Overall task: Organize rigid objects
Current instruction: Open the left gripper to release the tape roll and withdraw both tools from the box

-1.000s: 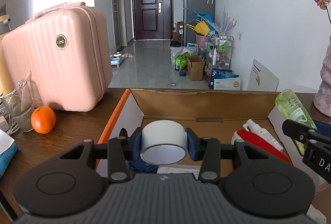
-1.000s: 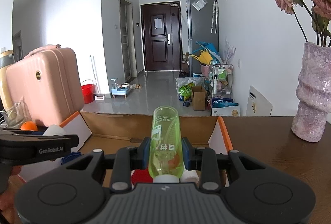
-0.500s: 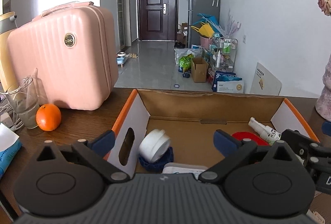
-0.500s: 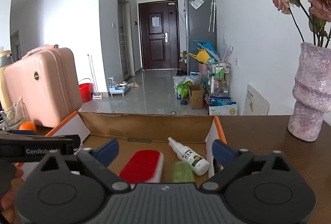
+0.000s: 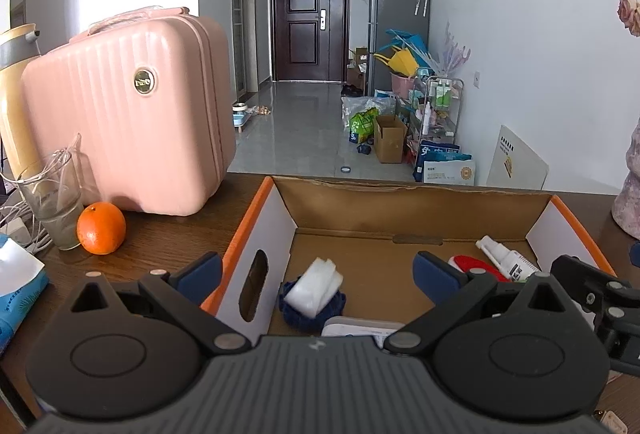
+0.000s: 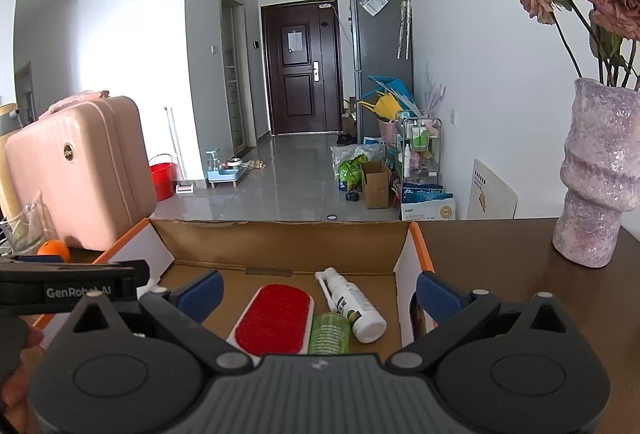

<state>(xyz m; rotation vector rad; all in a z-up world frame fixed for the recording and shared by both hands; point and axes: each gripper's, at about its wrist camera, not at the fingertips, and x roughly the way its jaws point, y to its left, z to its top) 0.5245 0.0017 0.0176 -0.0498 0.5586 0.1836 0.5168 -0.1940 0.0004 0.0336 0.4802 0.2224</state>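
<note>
An open cardboard box (image 5: 264, 234) with orange edges lies on the dark wooden table. Inside it at the left, a white tape roll (image 5: 316, 290) leans on a dark blue object (image 5: 296, 310). My left gripper (image 5: 316, 271) hangs over it, open and apart from the roll. At the box's right end lie a red-faced brush (image 6: 274, 318), a green bottle (image 6: 329, 332) and a white spray bottle (image 6: 352, 308). My right gripper (image 6: 319, 290) is above them, its jaws opening, with the pads clear of the green bottle below.
A pink suitcase (image 5: 128, 117), a glass (image 5: 56, 205) and an orange (image 5: 101, 228) stand left of the box. A blue tissue pack (image 5: 16, 286) lies at the near left. A purple vase (image 6: 600, 177) with roses stands at the right. A white flat item (image 5: 360, 328) lies in the box's front.
Both grippers opened. The left let go of the white tape roll, the right let go of the green bottle; both things now lie in the box. The hands barely moved.
</note>
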